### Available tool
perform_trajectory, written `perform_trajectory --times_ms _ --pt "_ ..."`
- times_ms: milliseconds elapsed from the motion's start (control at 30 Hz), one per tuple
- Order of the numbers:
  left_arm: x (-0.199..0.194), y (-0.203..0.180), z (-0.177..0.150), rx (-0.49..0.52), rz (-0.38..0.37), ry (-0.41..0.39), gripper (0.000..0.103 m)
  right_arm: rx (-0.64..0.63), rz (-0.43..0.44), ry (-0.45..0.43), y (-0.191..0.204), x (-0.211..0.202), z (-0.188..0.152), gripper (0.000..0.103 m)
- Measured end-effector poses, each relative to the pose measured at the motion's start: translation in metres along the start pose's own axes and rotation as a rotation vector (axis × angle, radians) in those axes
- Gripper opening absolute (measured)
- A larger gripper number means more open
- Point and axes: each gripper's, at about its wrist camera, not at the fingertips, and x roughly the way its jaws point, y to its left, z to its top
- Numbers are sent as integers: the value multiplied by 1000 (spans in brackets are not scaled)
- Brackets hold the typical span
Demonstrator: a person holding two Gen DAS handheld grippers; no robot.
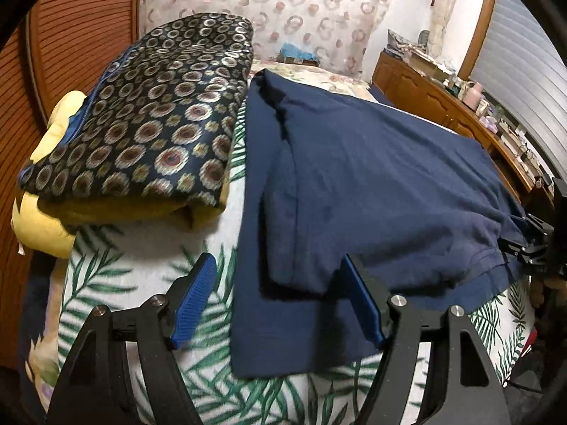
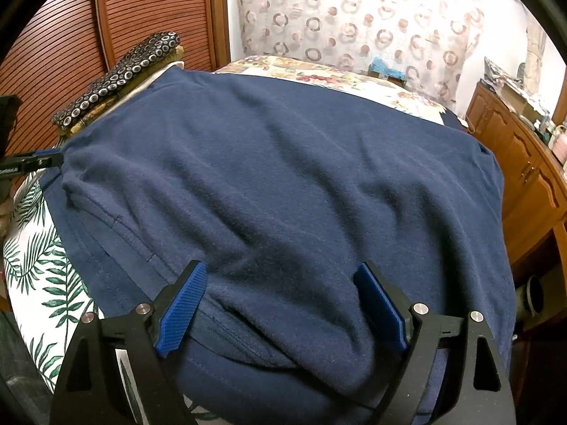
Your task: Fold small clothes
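A navy blue garment (image 1: pixel 372 177) lies spread over the leaf-print bed cover (image 1: pixel 141 283), folded over itself along its near edge. My left gripper (image 1: pixel 280 269) is open just above the garment's near left corner. Its right finger is over the cloth and its left finger over the bare cover. In the right wrist view the garment (image 2: pixel 283 163) fills the frame. My right gripper (image 2: pixel 281 276) is open, with a raised fold of cloth lying between its pads and neither pad pressing it. Each gripper shows at the edge of the other's view: the right gripper (image 1: pixel 531 244) and the left gripper (image 2: pixel 32 163).
A folded pile of dark circle-patterned fabric (image 1: pixel 149 124) on yellow bedding (image 1: pixel 39 226) sits left of the garment. A slatted wooden door (image 1: pixel 81 24) stands behind it. A cluttered wooden dresser (image 2: pixel 524 163) runs along the right side of the bed.
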Motion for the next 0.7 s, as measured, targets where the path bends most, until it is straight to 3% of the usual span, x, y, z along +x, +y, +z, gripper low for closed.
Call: perform_trajectory --times_ms 33,67,100,267,333,500,700 --pt "1 -2 2 1 -7 2 73 0 0 0 0 0 0 88" --pt "3 -4 3 5 -25 4 66 0 0 0 -1 0 0 88" --pt "3 -6 4 5 -34 4 50 0 0 0 -1 0 0 88" --pt "3 -11 3 14 -30 0 30 0 0 1 -1 0 -1 89" --pt "4 -12 3 10 -29 -3 29 0 1 1 -2 0 -1 89" --pt "2 -12 5 20 -36 -20 11 0 1 1 -2 -1 -1 90" --pt "-57 -53 24 93 -128 -217 10 10 -8 5 -3 0 -1 92"
